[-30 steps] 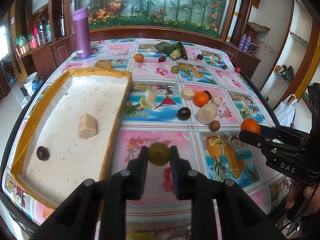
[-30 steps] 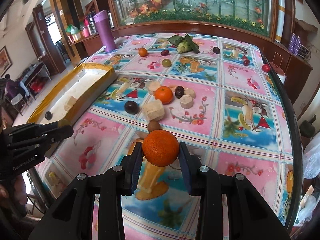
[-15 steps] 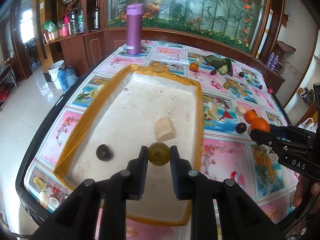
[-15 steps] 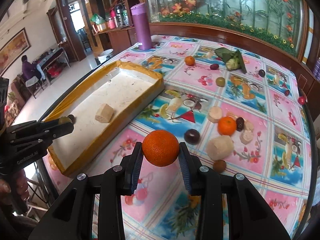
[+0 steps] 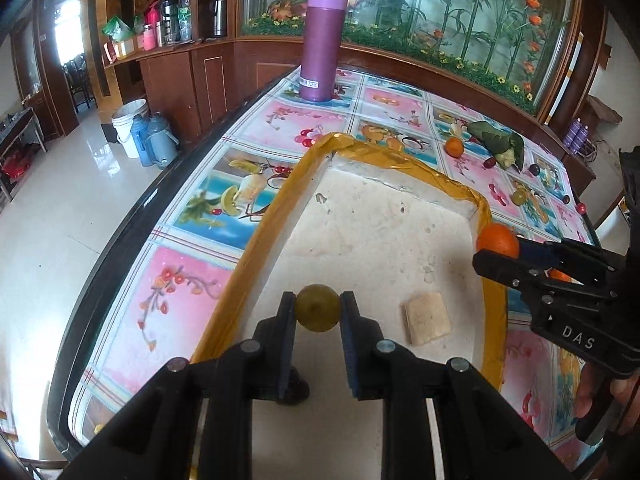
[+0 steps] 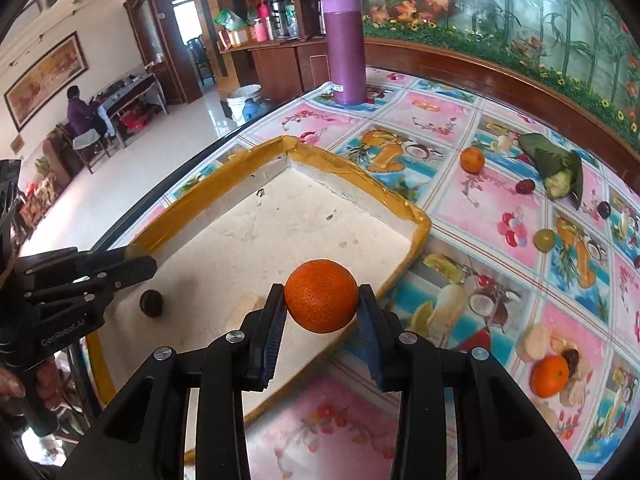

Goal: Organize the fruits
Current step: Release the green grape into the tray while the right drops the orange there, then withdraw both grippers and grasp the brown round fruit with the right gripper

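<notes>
**Both Fruits Held Above the Tray: Release Position Check**

Our left gripper (image 5: 318, 314) is clamped on a small round olive-green fruit (image 5: 318, 308), with both pads pressing its sides. Our right gripper (image 6: 322, 300) is clamped on a round orange tangerine (image 6: 322, 295) in the same way.

The destination is the shallow white foam tray with a yellow-taped rim (image 5: 280, 208). The green fruit hangs over the tray floor, inside the near left rim, so the drop zone lies directly below the left gripper. The tangerine sits above the tray's right side, close to its rim. We judge that the left hand is better placed to release first.

On the tray floor lie a pale tan block (image 5: 426, 318) and a small dark round fruit (image 6: 151, 303); both are apart from the two held fruits. We should release clear of them.
</notes>
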The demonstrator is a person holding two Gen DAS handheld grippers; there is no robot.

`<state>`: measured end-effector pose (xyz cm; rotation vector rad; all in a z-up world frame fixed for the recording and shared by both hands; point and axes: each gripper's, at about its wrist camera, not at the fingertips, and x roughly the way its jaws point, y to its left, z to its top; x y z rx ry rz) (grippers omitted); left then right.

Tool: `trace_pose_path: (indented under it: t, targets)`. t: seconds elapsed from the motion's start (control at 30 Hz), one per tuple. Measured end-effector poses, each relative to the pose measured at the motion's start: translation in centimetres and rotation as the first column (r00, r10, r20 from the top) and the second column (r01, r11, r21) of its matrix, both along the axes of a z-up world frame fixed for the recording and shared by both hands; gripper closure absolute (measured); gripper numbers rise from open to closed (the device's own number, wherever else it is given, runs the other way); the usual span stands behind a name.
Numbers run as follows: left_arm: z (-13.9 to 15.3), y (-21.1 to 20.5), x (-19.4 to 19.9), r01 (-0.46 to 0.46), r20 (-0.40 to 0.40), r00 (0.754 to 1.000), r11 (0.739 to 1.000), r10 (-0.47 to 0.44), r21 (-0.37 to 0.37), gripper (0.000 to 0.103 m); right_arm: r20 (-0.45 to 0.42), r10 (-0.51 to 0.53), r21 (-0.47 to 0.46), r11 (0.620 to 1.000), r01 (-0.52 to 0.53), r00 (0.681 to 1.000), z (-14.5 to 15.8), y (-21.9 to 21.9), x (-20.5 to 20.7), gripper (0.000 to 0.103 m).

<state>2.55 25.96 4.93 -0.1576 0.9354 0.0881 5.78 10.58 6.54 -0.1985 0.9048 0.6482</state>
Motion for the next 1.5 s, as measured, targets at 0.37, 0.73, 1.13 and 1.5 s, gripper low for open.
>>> trace_pose_path:
  t: [0.37, 0.73, 1.13, 1.5]
  targets:
    - [-2.6, 0.3, 3.7, 0.014, -0.098, 0.995, 1.000, -0.014, -0.007, 0.078, 0.012, 0.085, -0.106, 0.991, -0.084, 0.996, -3.2, 3.9, 1.9, 0.068]
    - [-3.3, 0.0, 4.2, 0.026, -0.164, 0.986, 1.000, -0.027, -0.004, 0.071, 0.003, 0.086, -0.140, 0.987, -0.085, 0.996, -4.1, 4.3, 1.9, 0.068]
    - [-1.9, -0.2, 1.4, -0.006, -0.126, 0.992, 0.994, 0.021, 0.112, 0.048, 0.006, 0.015, -0.089, 0.996, -0.014, 1.000, -1.7, 1.8, 0.7, 0.064]
    - [1.2, -3.6, -3.5, -0.043, 0.025, 0.999, 0.983, 0.039, 0.179, 0.024, 0.012, -0.050, -0.037, 0.998, 0.050, 0.999, 0.6, -4.0, -4.6, 0.059]
